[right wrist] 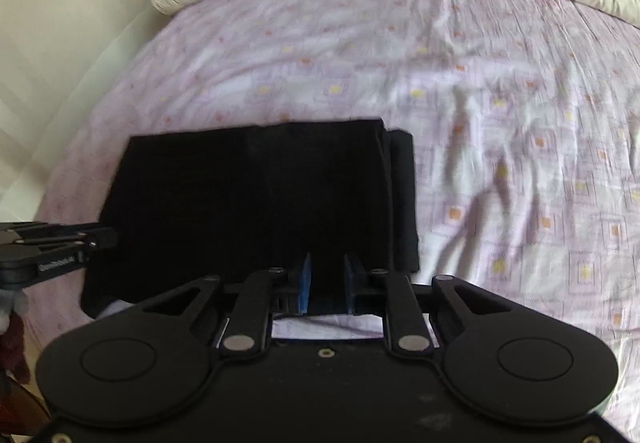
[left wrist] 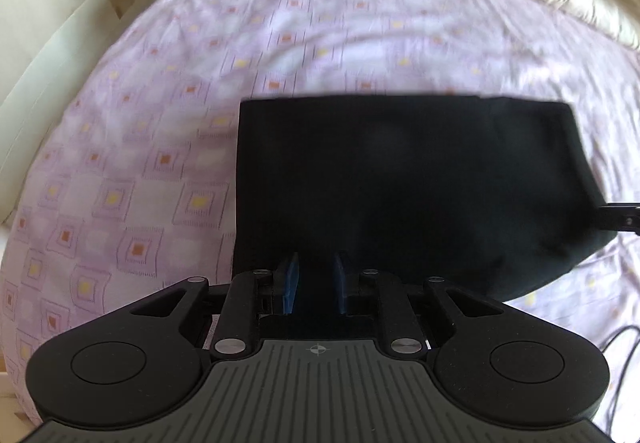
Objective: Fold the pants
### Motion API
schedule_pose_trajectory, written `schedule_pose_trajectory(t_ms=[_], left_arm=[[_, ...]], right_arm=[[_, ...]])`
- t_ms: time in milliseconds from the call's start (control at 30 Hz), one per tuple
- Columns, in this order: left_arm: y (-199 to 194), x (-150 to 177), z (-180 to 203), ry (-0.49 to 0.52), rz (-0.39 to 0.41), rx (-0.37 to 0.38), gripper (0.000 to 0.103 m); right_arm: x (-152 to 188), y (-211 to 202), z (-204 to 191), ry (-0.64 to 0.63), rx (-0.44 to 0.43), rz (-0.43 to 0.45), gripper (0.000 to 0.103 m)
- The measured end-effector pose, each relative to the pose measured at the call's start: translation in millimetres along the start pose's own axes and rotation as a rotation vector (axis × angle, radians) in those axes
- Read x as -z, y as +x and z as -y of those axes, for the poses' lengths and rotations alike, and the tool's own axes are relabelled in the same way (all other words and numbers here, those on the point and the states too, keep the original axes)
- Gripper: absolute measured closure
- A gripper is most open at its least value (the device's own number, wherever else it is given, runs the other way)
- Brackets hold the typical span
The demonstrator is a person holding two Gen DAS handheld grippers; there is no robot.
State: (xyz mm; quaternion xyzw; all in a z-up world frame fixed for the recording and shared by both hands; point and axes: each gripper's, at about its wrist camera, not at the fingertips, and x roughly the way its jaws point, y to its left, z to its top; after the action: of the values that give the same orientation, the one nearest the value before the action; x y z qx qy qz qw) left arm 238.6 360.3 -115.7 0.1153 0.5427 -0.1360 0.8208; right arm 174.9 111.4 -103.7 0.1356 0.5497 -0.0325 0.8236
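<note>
With both grippers' fingers pinching the near edge of the black pants, left gripper and right gripper, uneven pulling could skew the folded stack on the bed, exposing the offset layers at its far right corner.

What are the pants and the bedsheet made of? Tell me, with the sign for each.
Pants: likely a matte black knit or cotton, soft; they fold flat in layers with no shine.
Bedsheet: thin woven cotton by its look; fine creases, printed lilac squares, dull finish.
</note>
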Motion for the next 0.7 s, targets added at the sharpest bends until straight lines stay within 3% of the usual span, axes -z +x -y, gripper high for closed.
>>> schedule_pose_trajectory(t_ms=[100, 333, 500, 700], left_arm=[[7, -2, -5, 0.004, -0.039, 0.011, 0.084], [-17, -40, -7, -0.025, 0.087, 0.044, 0.084], [14, -70, -3, -0.041, 0.078, 0.016, 0.084], [51, -76, -5, -0.065, 0.027, -0.009, 0.084]], right_arm=[[0, 9, 14, 0.067, 0.055, -0.037, 0.088], [-38, -23, -2, -0.023, -0.017, 0.107, 0.088], [-62, 15, -15, -0.069, -0.024, 0.060, 0.088], [-78, 58, -5, -0.039, 0.022, -0.020, 0.089]])
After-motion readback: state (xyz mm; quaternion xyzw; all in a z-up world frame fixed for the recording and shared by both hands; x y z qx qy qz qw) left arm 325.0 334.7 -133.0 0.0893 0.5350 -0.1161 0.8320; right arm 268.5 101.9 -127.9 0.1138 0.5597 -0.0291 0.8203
